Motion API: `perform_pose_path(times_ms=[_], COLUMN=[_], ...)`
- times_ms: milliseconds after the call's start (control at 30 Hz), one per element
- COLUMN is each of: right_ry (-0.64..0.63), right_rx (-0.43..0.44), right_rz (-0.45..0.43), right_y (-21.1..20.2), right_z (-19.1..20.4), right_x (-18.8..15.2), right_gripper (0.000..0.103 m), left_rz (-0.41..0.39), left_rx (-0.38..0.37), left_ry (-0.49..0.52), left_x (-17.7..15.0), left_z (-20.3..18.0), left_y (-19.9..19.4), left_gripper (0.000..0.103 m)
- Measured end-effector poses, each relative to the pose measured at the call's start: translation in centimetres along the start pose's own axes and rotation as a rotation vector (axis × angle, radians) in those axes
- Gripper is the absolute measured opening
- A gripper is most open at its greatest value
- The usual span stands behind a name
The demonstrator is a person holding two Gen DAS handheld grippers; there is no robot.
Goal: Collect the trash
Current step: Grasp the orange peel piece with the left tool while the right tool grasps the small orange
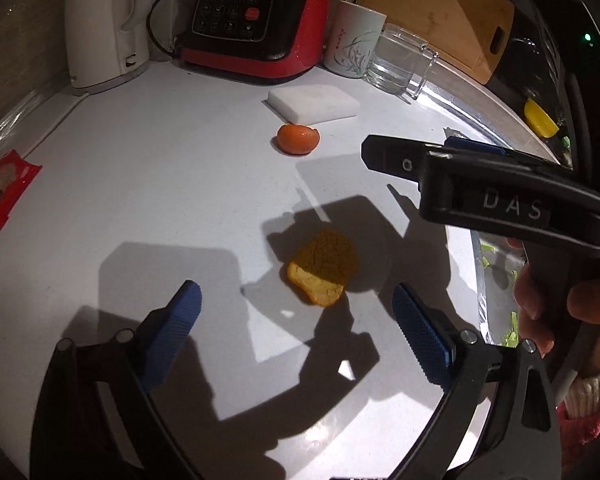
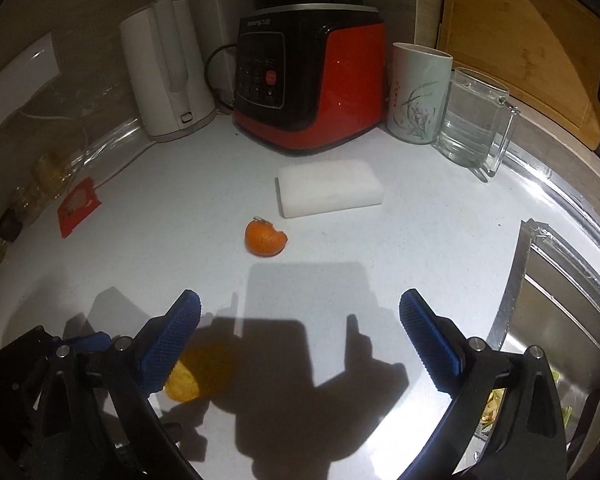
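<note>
Both your hand-held grippers hang spread wide over the white desk (image 2: 440, 224), gripping nothing.

Your left hand-held gripper (image 1: 296, 312) has its blue pads apart, with the flat yellow-orange piece of peel (image 1: 322, 274) lying on the desk just ahead, between them. Your right hand-held gripper (image 2: 300, 322) is likewise agape; the curled bright orange tangerine peel (image 2: 265, 238) sits farther ahead, near the white rectangular sponge block (image 2: 329, 187). The red crumpled snack wrapper (image 1: 6, 188) lies well apart at the desk's left edge.
</note>
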State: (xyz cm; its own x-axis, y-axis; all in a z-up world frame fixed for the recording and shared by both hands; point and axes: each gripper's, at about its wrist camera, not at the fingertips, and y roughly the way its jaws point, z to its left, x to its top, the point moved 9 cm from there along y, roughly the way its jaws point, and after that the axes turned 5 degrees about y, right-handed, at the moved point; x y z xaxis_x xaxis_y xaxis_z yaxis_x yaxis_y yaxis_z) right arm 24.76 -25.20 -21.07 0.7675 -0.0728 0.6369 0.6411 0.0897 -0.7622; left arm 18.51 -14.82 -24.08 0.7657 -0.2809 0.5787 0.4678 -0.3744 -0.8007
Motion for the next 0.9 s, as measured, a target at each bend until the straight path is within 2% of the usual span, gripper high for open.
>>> perform_pose_path(times_ms=[133, 267, 400, 433, 467, 533, 633, 700, 733, 900], right_ry=[0.014, 0.029, 0.039, 0.041, 0.042, 0.039, 0.032, 0.025, 0.019, -0.028], right_rx=[-0.016, -0.022, -0.021, -0.019, -0.016, -0.014, -0.012, -0.008, -0.003, 0.015], right_rz=[-0.009, -0.009, -0.012, -0.012, -0.011, -0.013, -0.014, -0.006, 0.001, 0.029], right_y=[1.1, 1.7, 1.9, 2.0, 2.0, 2.0, 2.1, 2.3, 2.5, 3.6], right_z=[-1.1, -1.9, -2.1, -2.1, -2.0, -1.9, -1.7, -1.3, -1.1, 0.3], right_x=[1.1, 1.7, 1.8, 1.8, 1.7, 1.7, 1.7, 1.6, 1.5, 1.5], right_gripper=[0.099, 0.099, 0.099, 0.099, 0.099, 0.099, 0.099, 0.094, 0.091, 0.079], left_rz=[0.026, 0.017, 0.004, -0.001, -0.004, -0.007, -0.019, -0.032, -0.036, -0.041], left_rx=[0.01, 0.029, 0.061, 0.074, 0.085, 0.108, 0.119, 0.119, 0.115, 0.091], left_ry=[0.0, 0.03, 0.073, 0.082, 0.092, 0.101, 0.092, 0.093, 0.099, 0.087], left_x=[0.3, 0.7, 0.4, 0.5, 0.4, 0.3, 0.5, 0.7, 0.9, 1.0], left_z=[0.1, -0.5, -1.1, -1.2, -1.4, -1.5, -1.7, -2.0, -2.2, -2.3], left_y=[2.1, 2.7, 2.6, 2.7, 2.7, 2.6, 2.3, 2.1, 2.0, 1.7], left_gripper=[0.082, 0.077, 0.058, 0.049, 0.044, 0.042, 0.034, 0.019, 0.015, 0.008])
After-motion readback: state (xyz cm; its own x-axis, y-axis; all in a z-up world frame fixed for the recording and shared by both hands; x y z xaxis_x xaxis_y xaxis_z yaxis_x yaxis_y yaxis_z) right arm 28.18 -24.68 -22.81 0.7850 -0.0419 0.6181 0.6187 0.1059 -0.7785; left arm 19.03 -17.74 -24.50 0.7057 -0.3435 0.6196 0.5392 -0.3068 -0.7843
